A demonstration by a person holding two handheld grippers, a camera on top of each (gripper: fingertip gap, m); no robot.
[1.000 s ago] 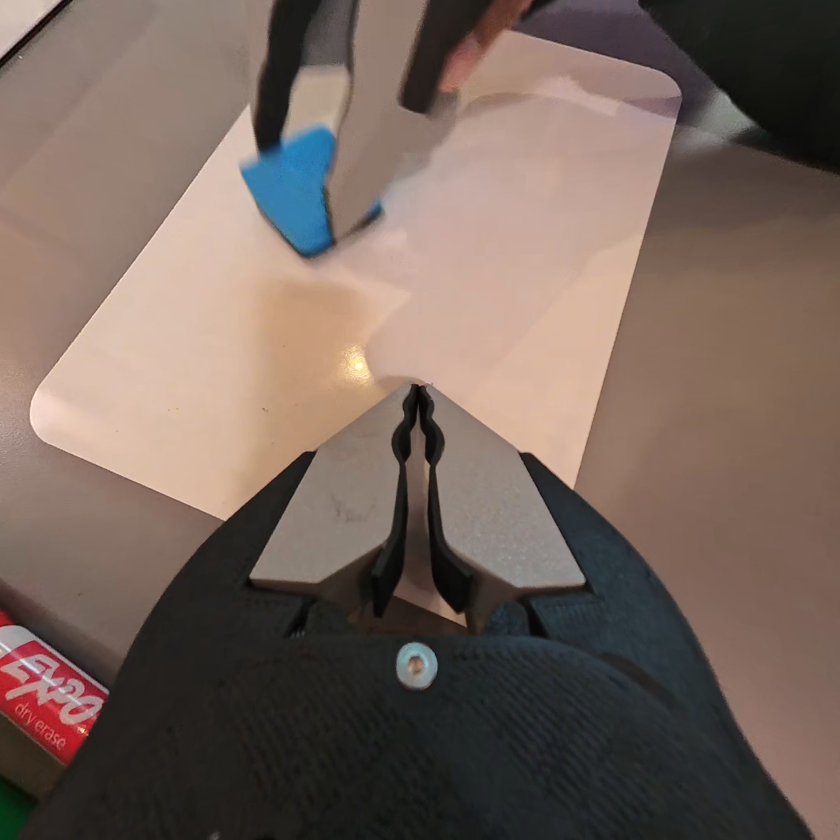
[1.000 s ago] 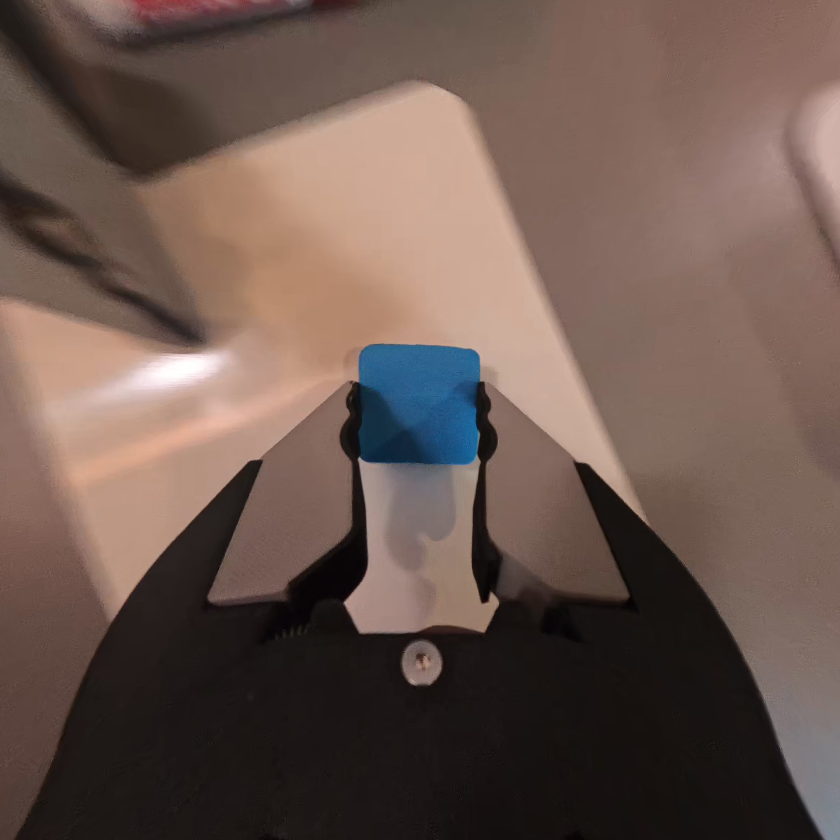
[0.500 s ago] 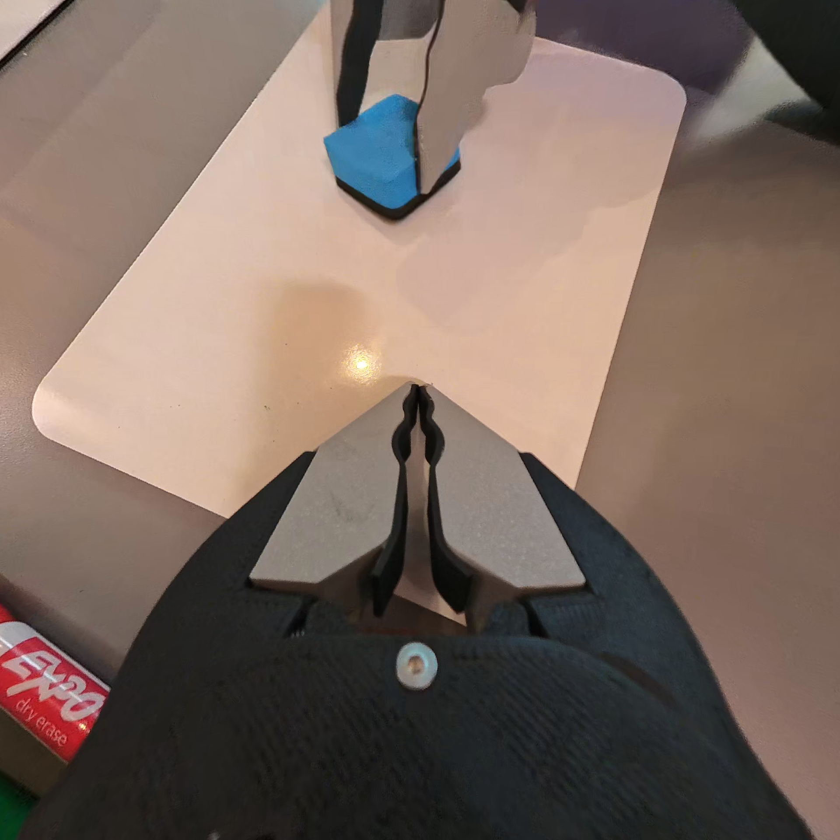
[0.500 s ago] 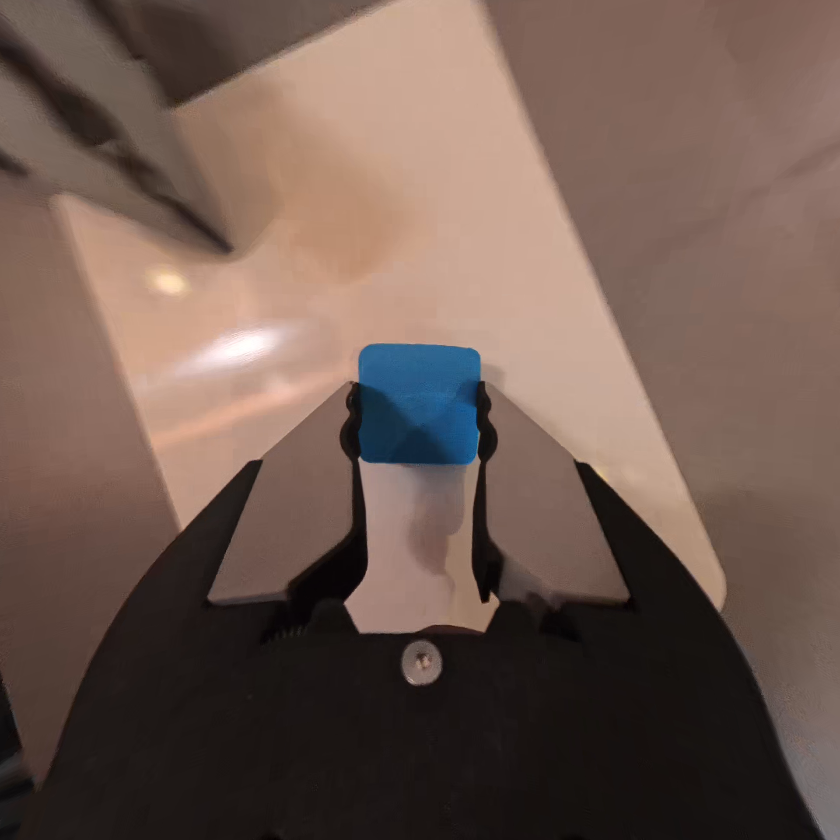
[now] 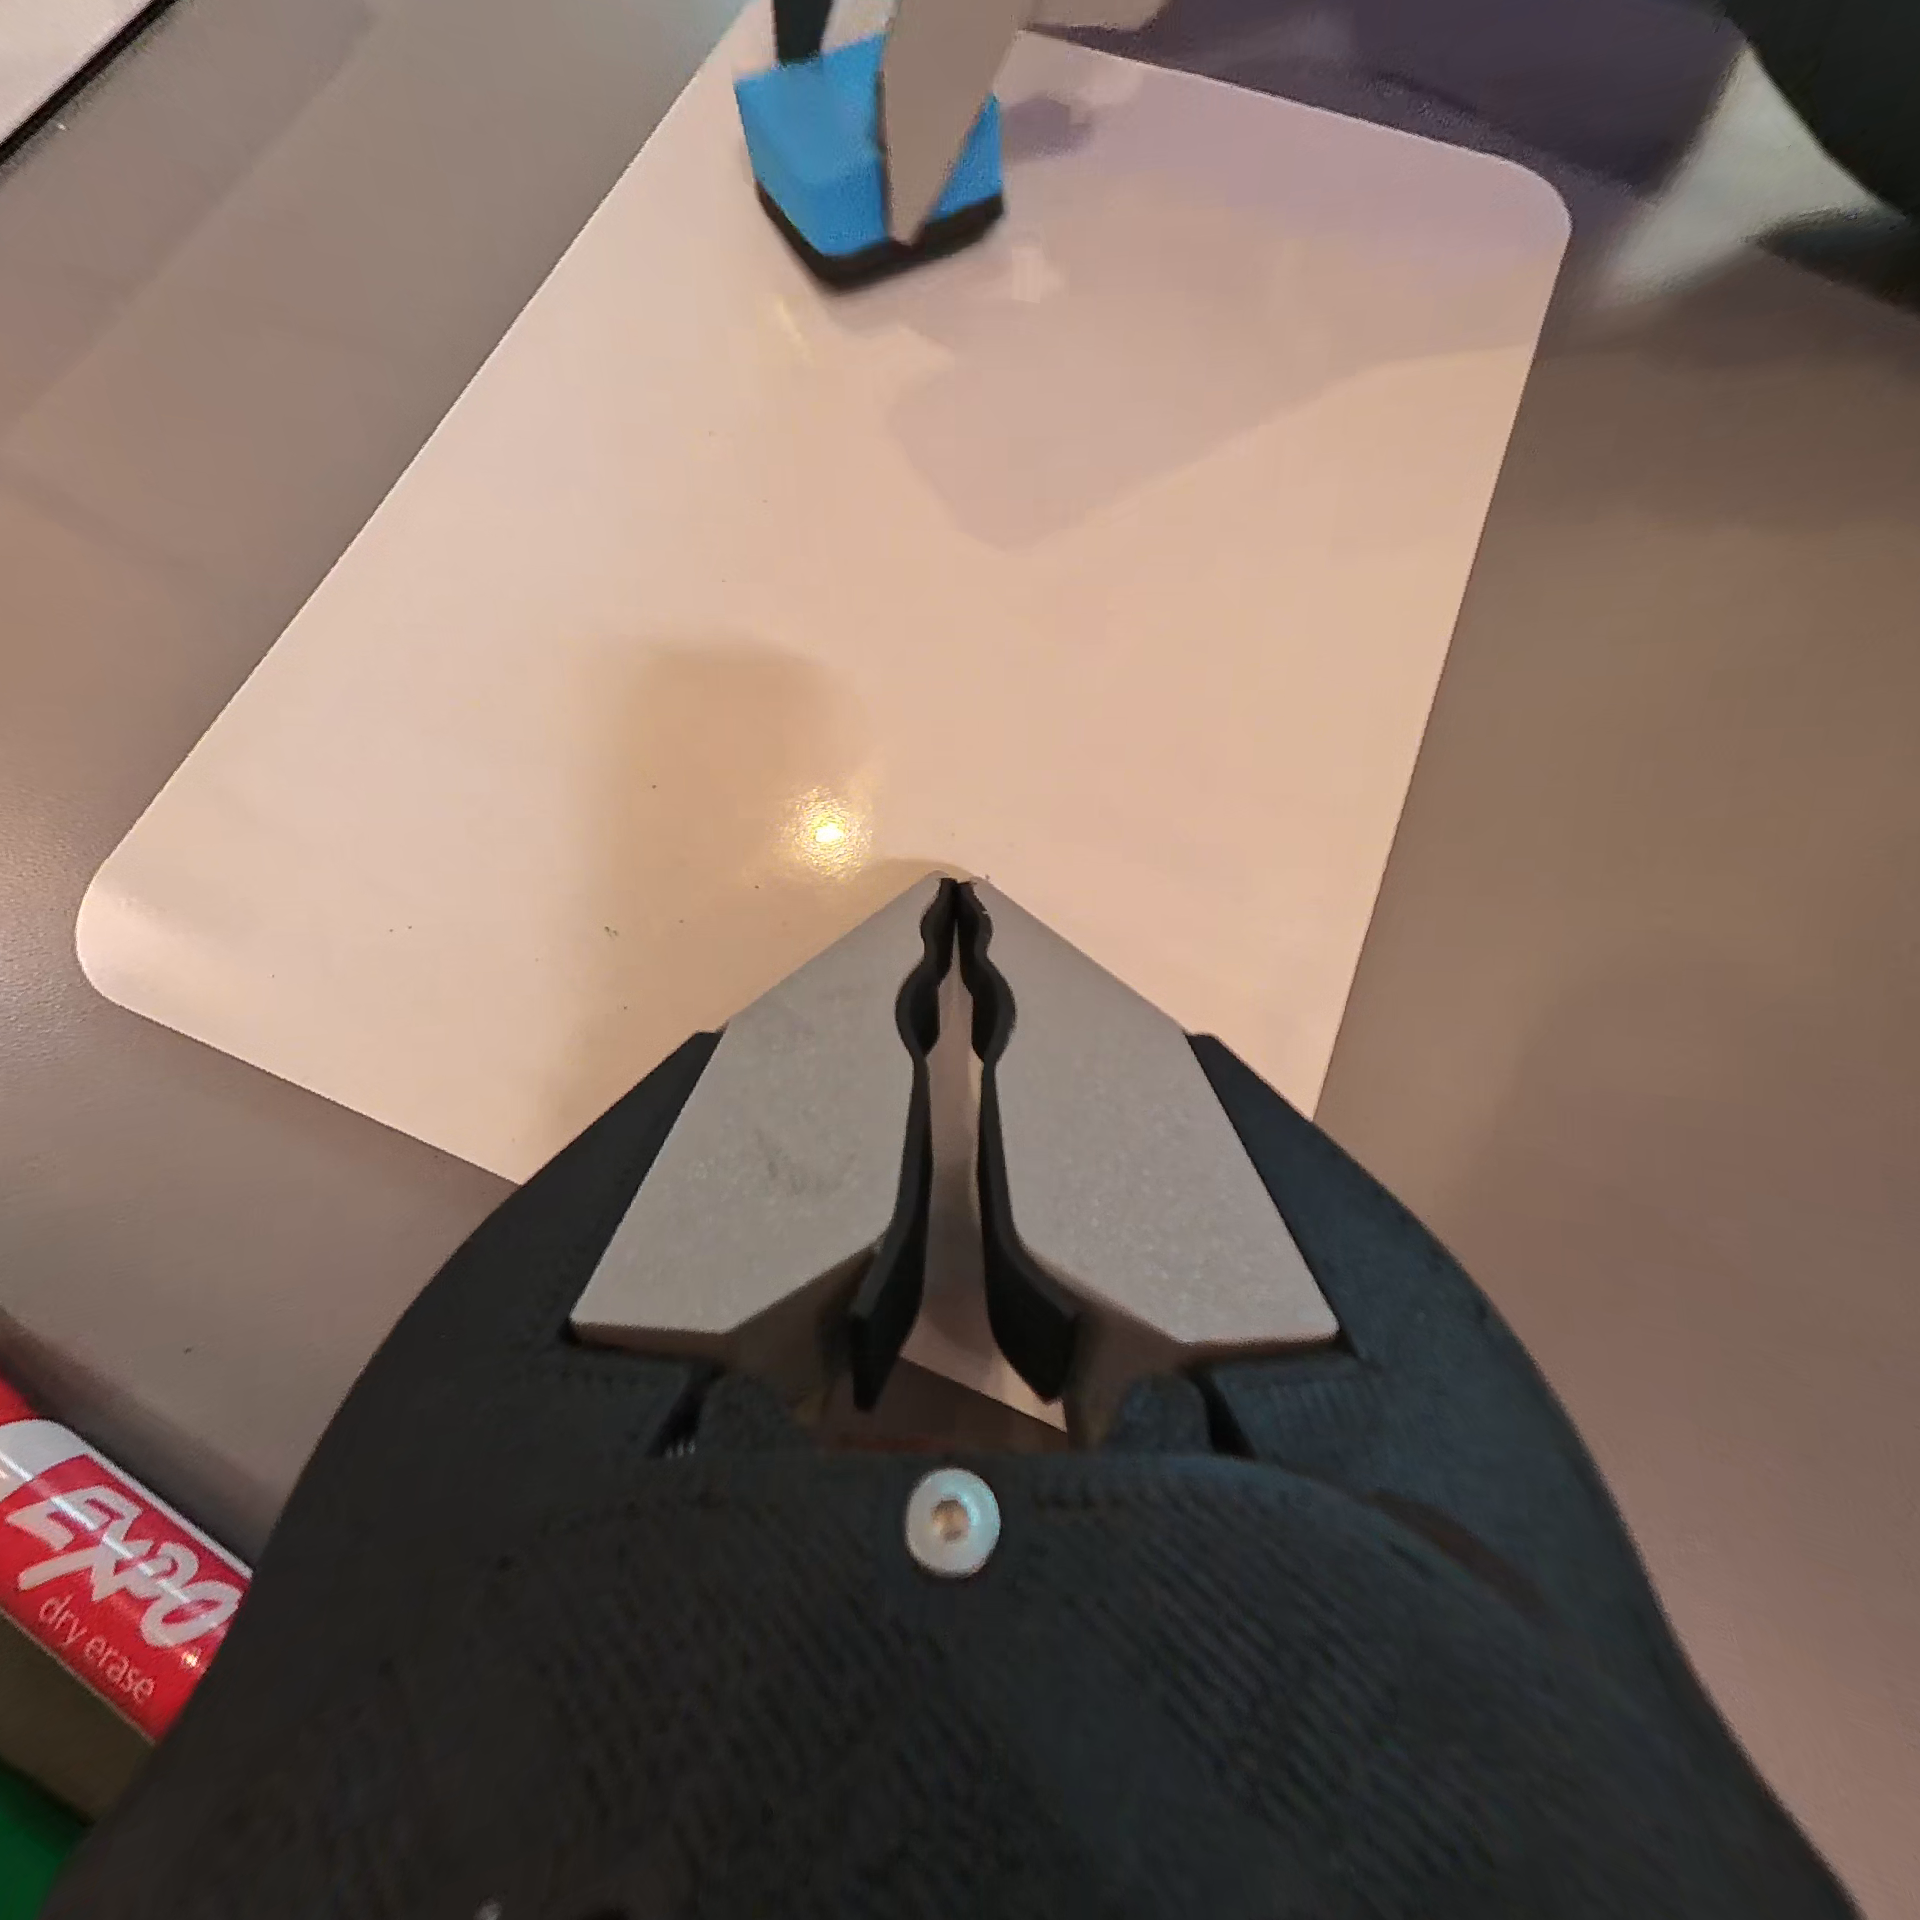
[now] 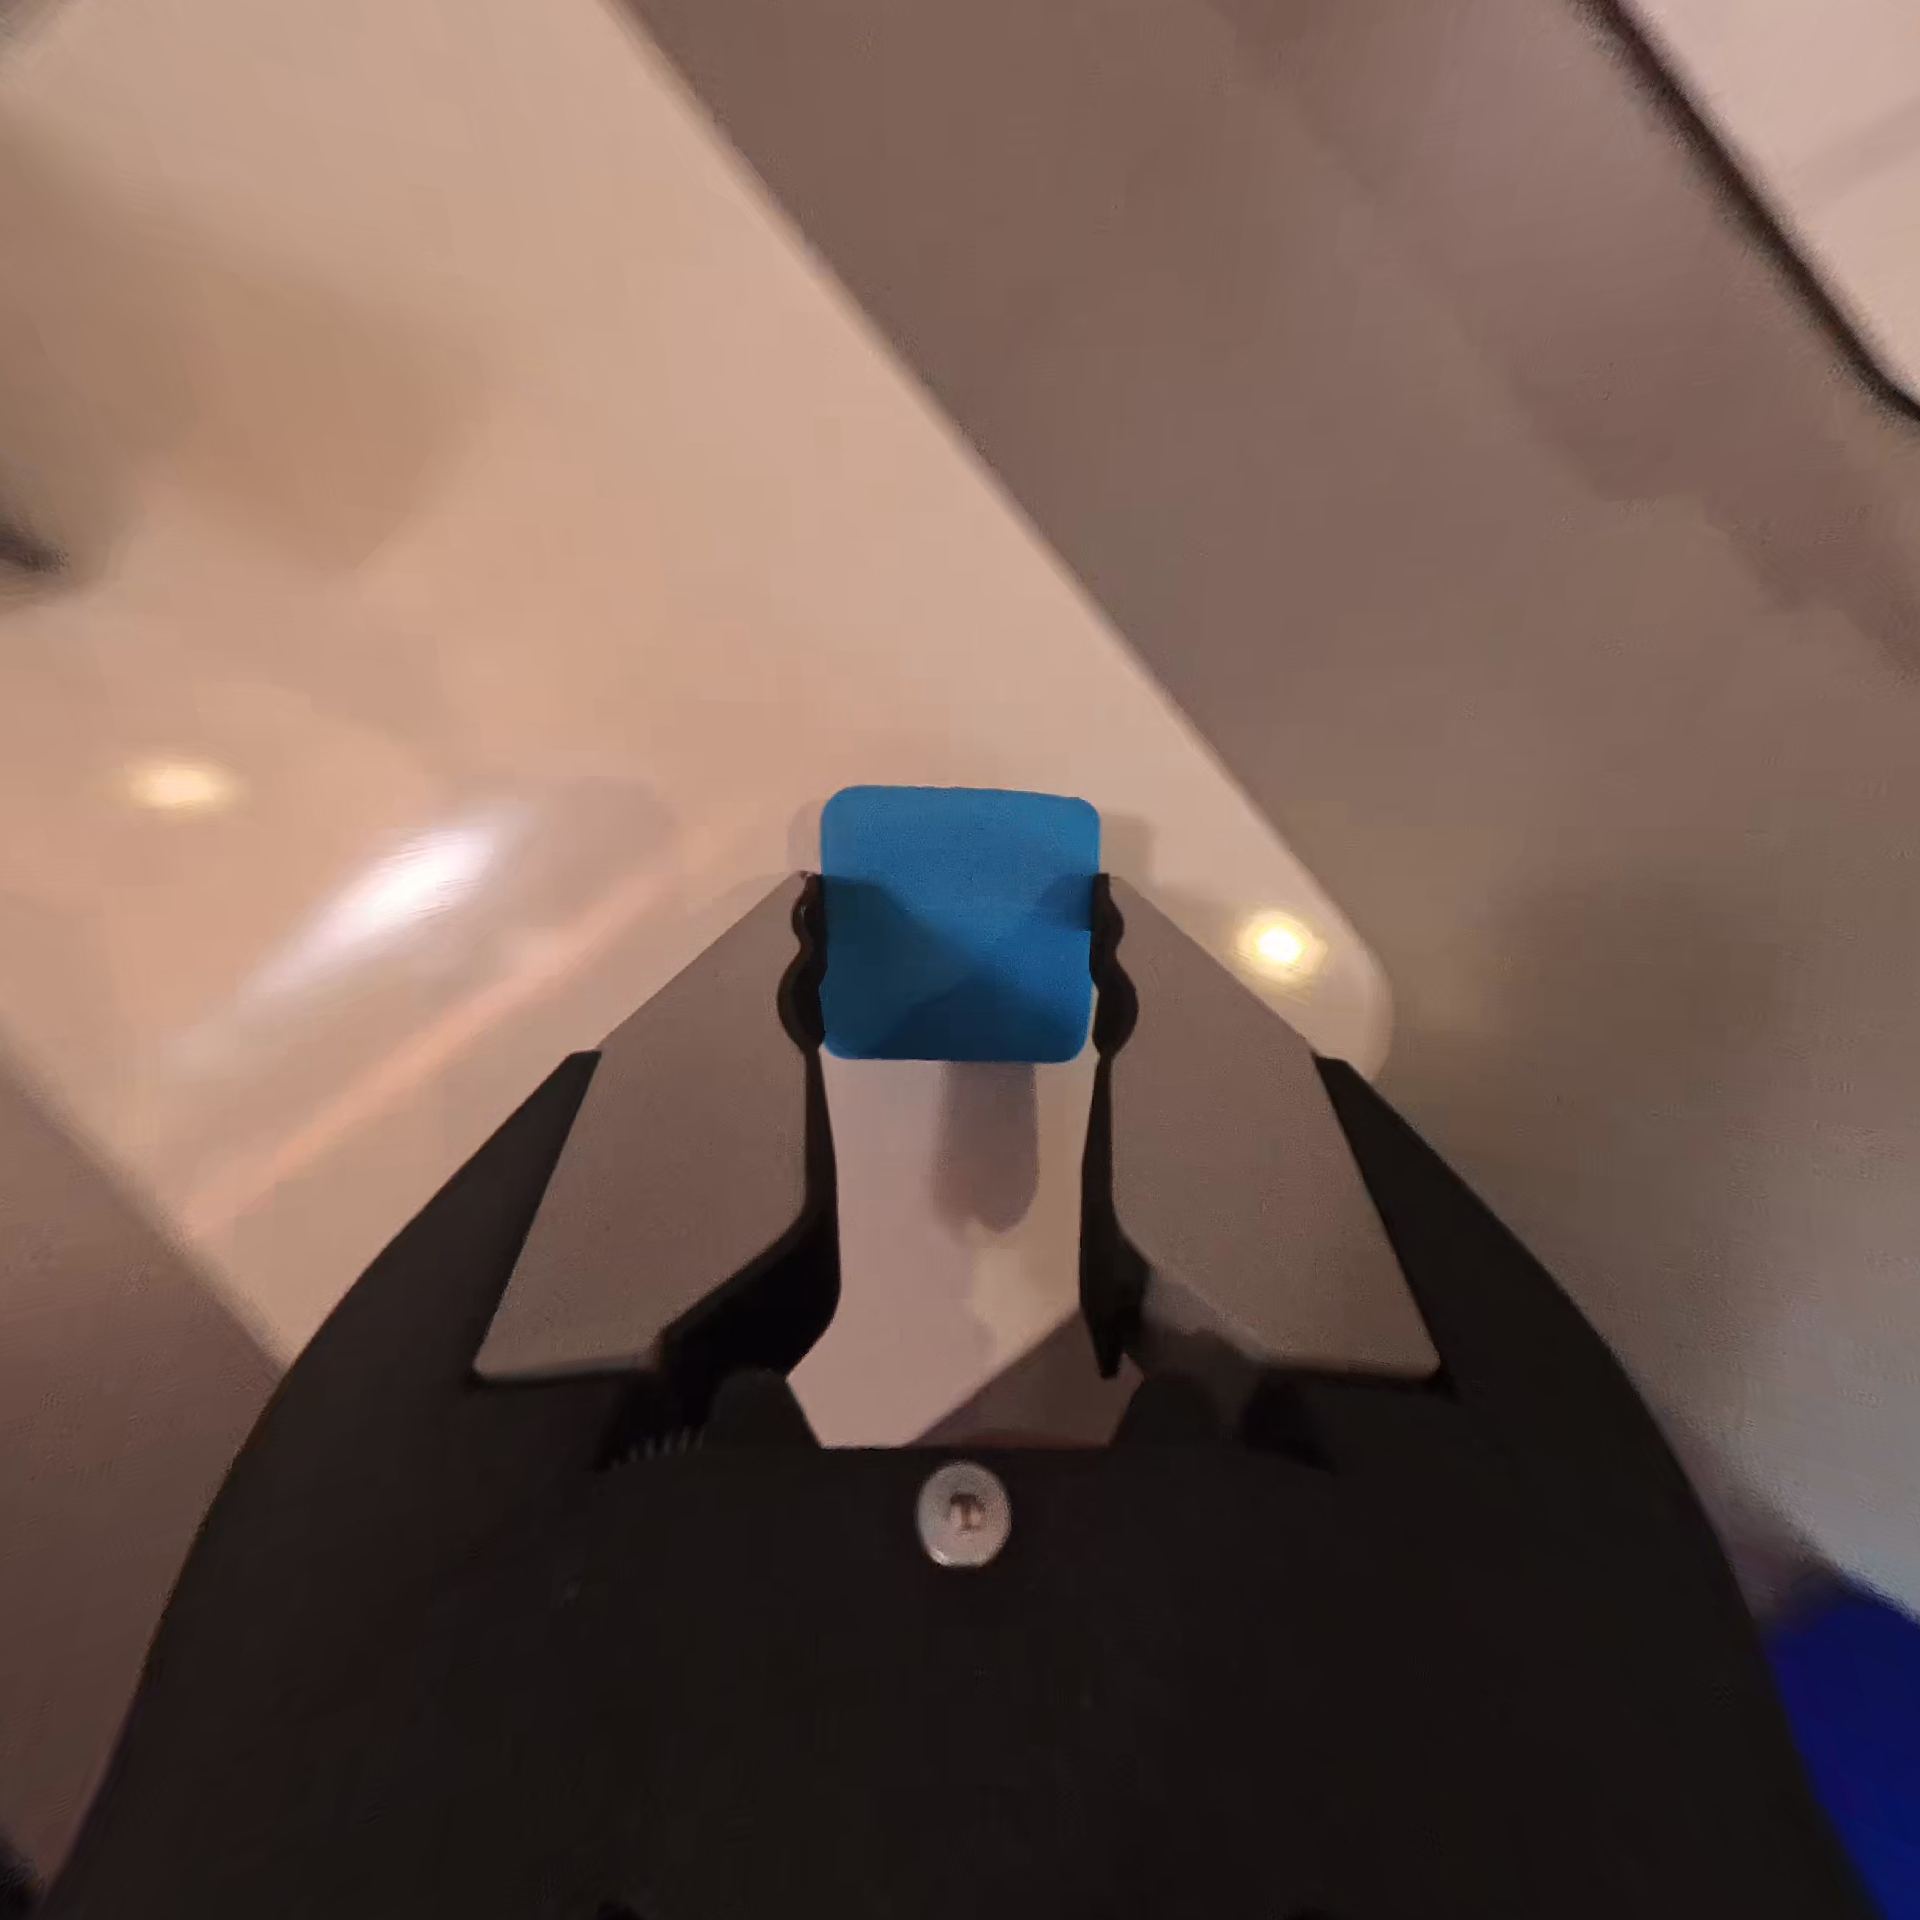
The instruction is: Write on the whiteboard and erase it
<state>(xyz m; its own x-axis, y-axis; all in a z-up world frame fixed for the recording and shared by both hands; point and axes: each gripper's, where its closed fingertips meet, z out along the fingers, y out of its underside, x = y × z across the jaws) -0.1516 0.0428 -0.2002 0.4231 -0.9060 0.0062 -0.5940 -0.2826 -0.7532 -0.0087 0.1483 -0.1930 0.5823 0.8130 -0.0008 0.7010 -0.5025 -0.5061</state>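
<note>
Whiteboard (image 5: 935,582), a glossy white rounded-corner sheet, lies flat on the grey-brown surface (image 5: 1662,935) and looks free of marks. My right gripper (image 6: 956,925) pinches the blue foam eraser block (image 6: 958,925) between its fingers, felt side down near the board's far edge, so it can wipe. My left gripper (image 5: 958,896), fingers pressed together and empty, rests at the near edge, probably to steady the board.

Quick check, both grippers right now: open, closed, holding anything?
Left gripper: closed, empty, tips over the whiteboard.
Right gripper: closed on the blue eraser, which sits on the whiteboard.
</note>
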